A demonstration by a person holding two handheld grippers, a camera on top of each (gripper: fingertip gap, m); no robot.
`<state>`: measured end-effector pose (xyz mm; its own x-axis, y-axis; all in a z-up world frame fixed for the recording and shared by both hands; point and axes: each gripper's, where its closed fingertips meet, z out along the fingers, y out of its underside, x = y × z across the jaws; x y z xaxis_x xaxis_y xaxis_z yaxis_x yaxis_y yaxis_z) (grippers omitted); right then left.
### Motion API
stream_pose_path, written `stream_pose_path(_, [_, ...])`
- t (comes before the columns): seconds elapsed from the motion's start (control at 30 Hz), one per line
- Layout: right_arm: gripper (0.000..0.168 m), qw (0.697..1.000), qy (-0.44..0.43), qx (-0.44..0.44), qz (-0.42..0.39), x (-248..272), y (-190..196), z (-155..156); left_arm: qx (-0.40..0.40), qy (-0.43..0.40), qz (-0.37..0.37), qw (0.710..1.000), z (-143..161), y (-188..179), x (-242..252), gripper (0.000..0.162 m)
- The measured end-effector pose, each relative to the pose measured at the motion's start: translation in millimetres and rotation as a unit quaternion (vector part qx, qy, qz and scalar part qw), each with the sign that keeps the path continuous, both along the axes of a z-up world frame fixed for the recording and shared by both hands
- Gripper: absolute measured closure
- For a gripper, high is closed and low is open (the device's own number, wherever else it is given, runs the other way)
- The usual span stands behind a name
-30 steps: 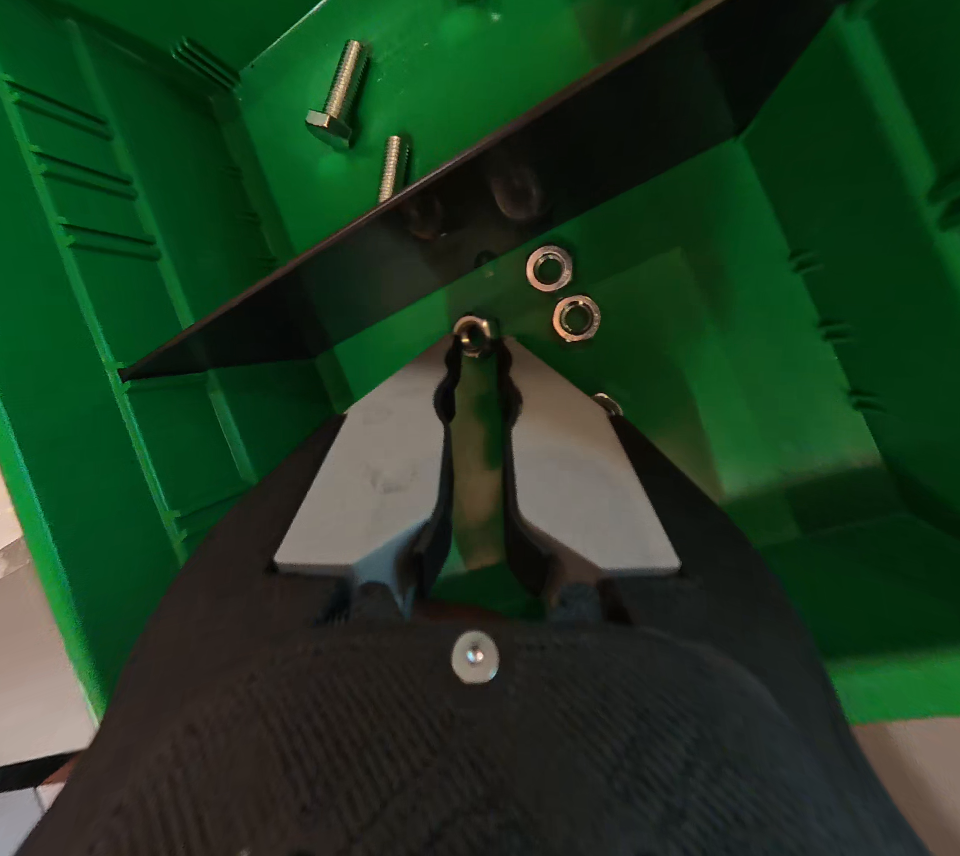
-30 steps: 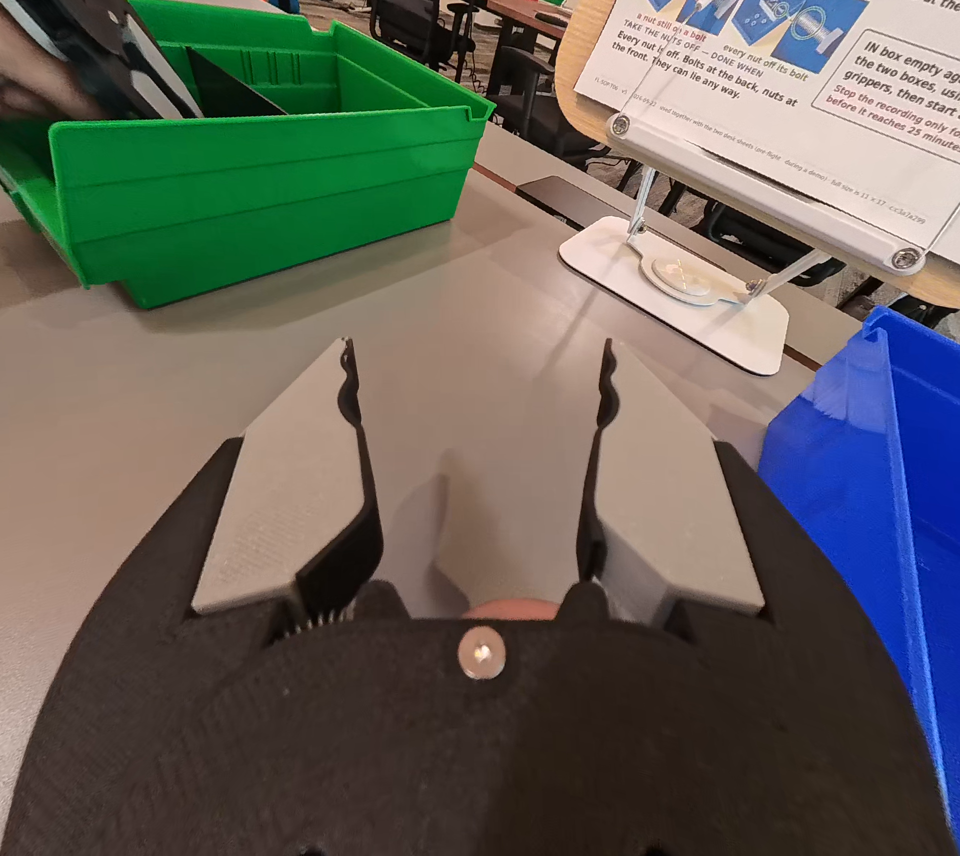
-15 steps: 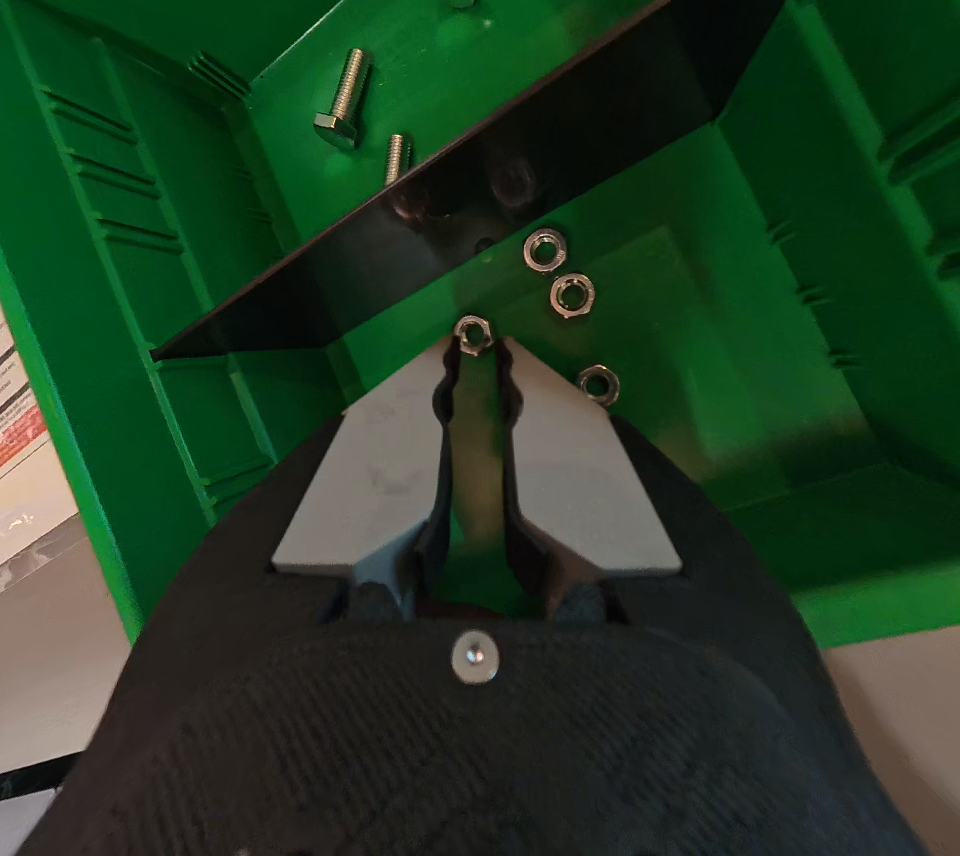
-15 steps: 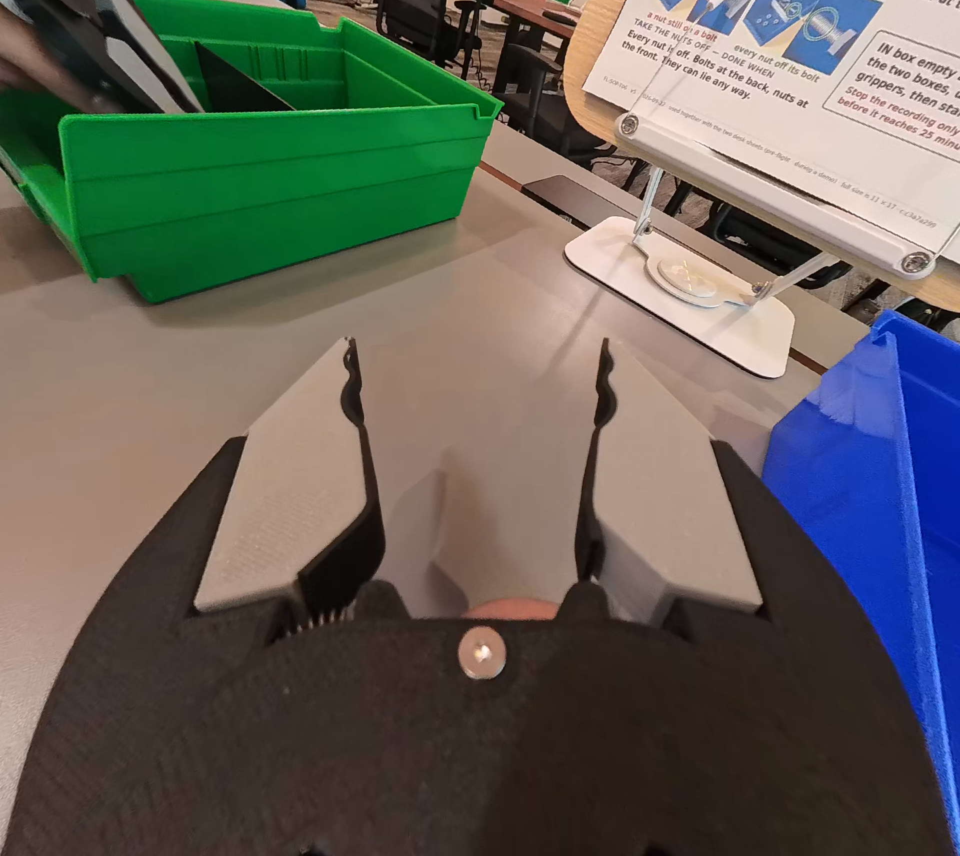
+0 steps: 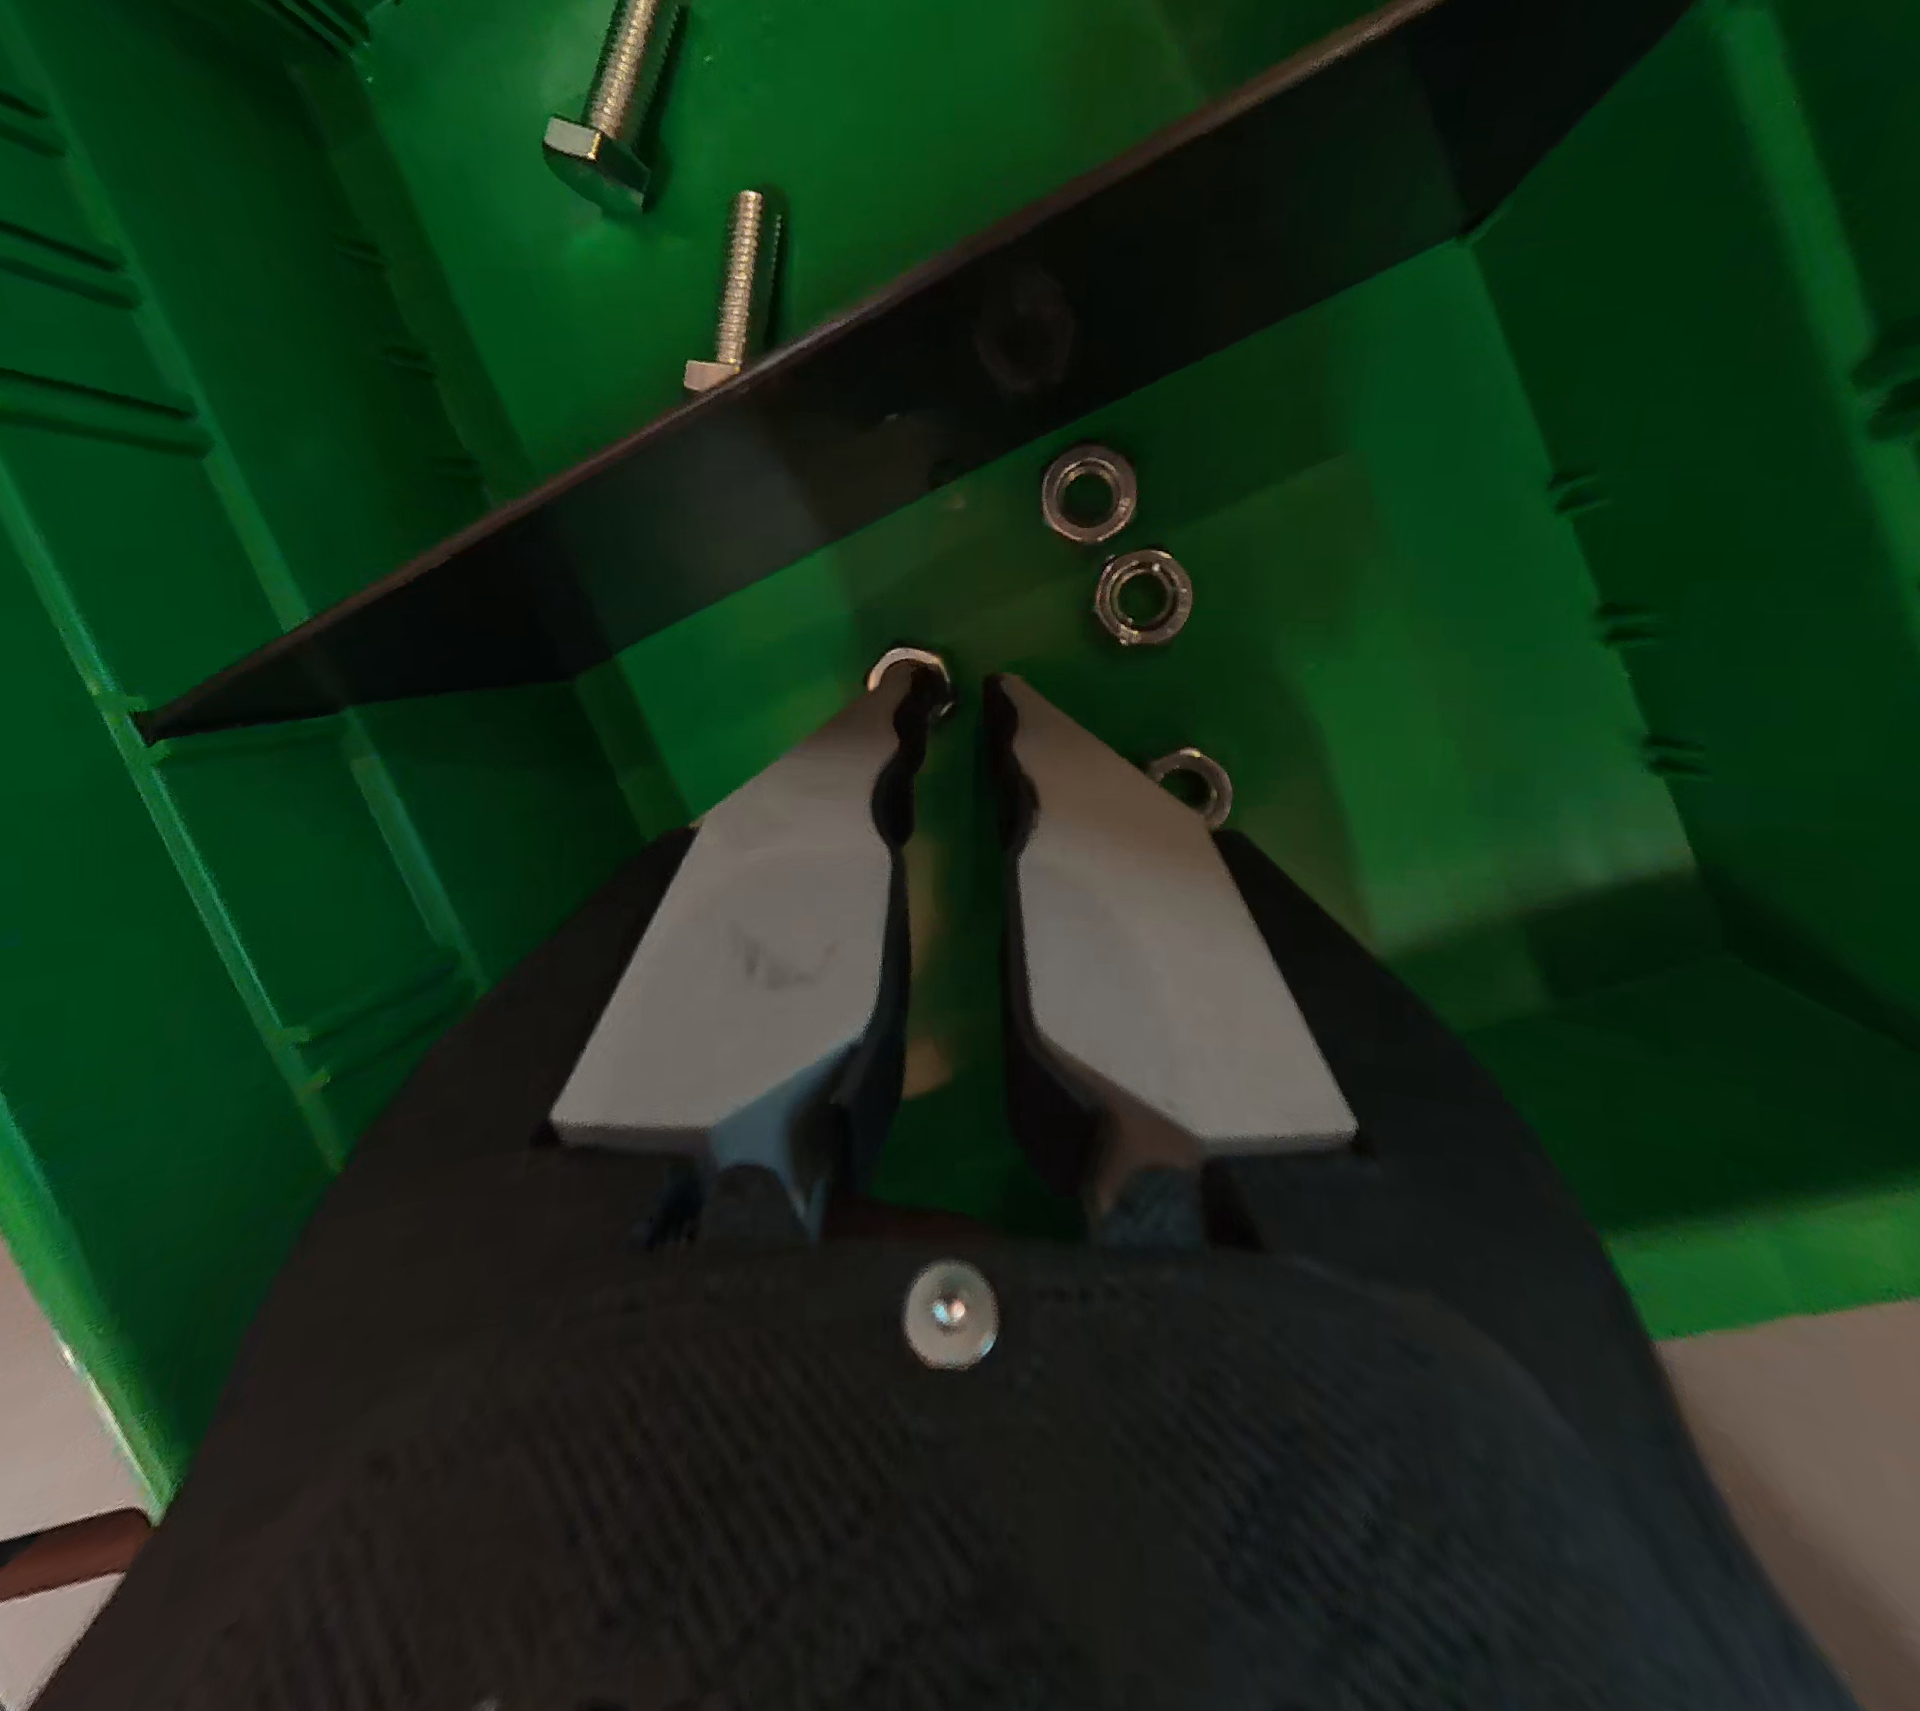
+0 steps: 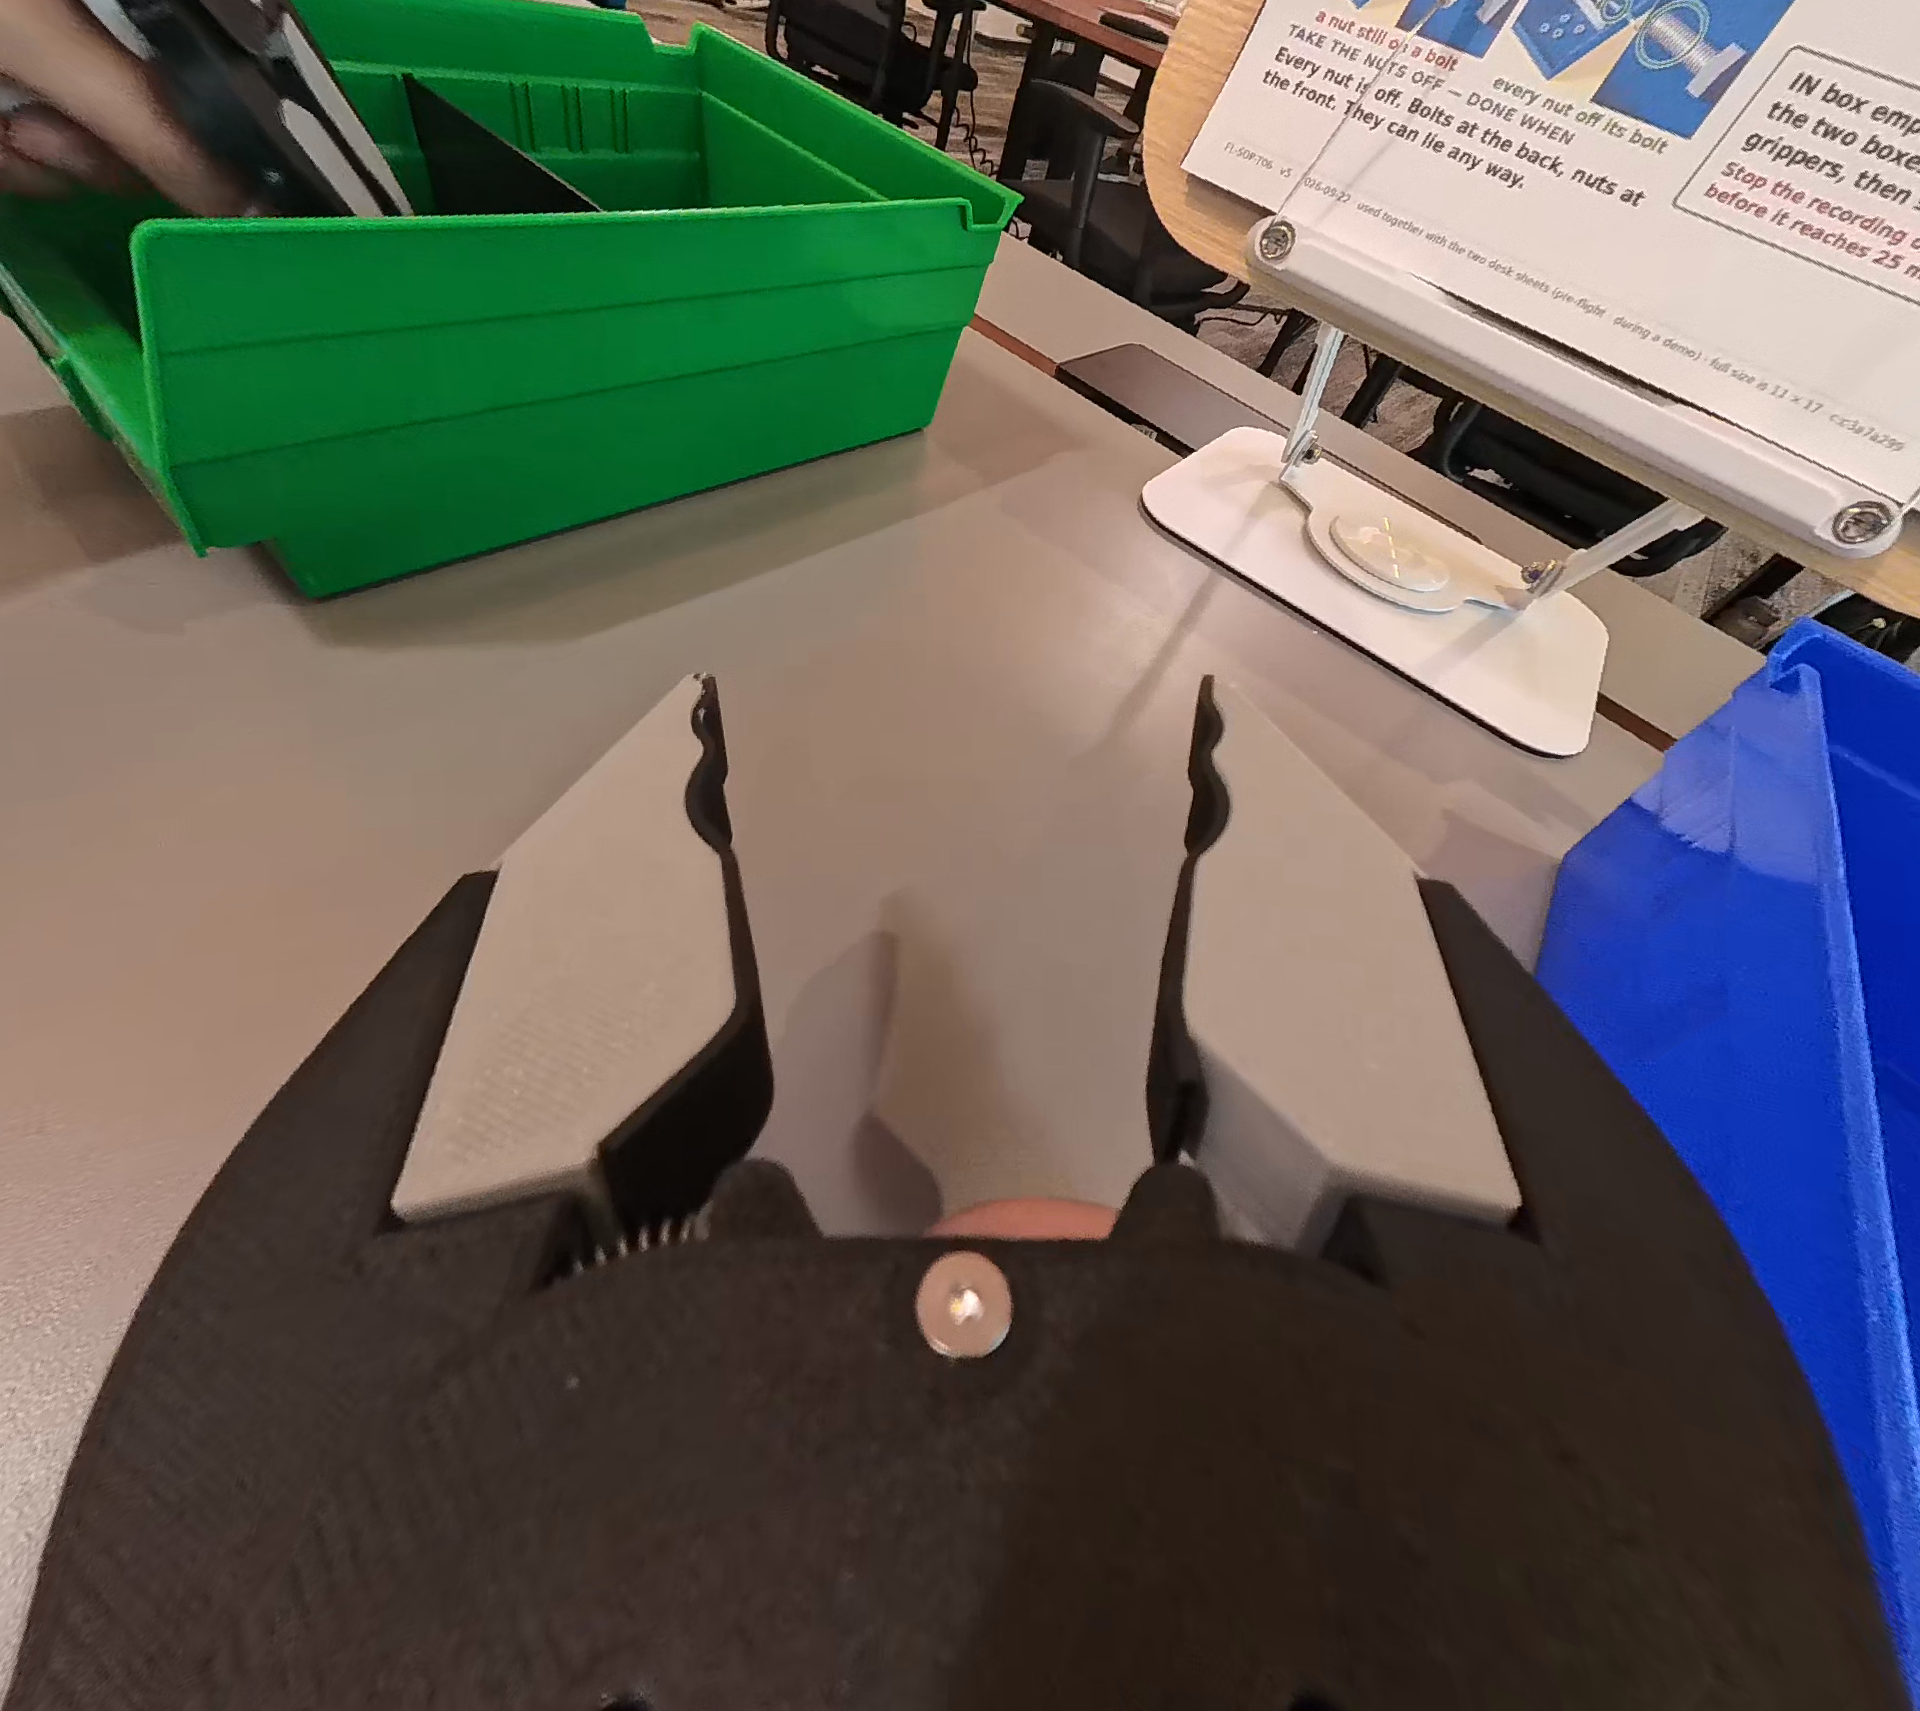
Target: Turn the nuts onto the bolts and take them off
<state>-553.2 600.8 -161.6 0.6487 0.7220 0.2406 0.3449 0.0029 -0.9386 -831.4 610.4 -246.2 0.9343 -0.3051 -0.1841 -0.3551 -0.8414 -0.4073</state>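
1. The left gripper (image 5: 961,685) points steeply downward, its grey fingers (image 5: 769,923) parted by only a narrow gap.
2. The right gripper (image 6: 954,705) is held low and roughly level, its fingers (image 6: 582,986) spread wide with nothing between them.

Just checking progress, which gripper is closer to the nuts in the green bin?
Left. The left gripper is inside the green bin, its tips among the nuts. The right gripper hovers over the grey table, outside the bin.
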Motion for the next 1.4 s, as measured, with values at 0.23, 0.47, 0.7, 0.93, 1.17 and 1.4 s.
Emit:
stream_pose_path(0.23, [0.081,1.000,-0.001,0.000,0.001,-0.3,-0.4,-0.2,-0.006,0.009,-0.004,1.000,0.1,-1.0,-3.8,0.159])
stream_pose_path(0.47, [0.082,1.000,0.000,0.000,0.001,-0.2,-0.5,0.3,0.082,-0.022,-0.021,0.996,67.7,7.6,10.9,0.159])
stream_pose_path(0.7, [0.084,0.999,0.031,0.024,-0.032,14.5,5.7,19.5,0.138,-0.119,-0.181,0.966,136.5,-18.0,142.9,0.159])
stream_pose_path(0.93, [0.088,0.991,0.117,0.031,-0.059,42.4,11.3,48.9,0.041,-0.130,-0.264,0.955,61.0,-45.6,234.9,0.159])
stream_pose_path(1.17, [0.089,0.992,0.111,0.030,-0.055,40.7,10.2,48.6,-0.011,-0.066,-0.293,0.954,4.3,-52.7,263.0,0.143])
stream_pose_path(1.4, [0.090,0.991,0.119,0.031,-0.051,41.0,8.0,52.5,-0.003,-0.088,-0.294,0.952,35.2,-56.0,265.9,0.124])
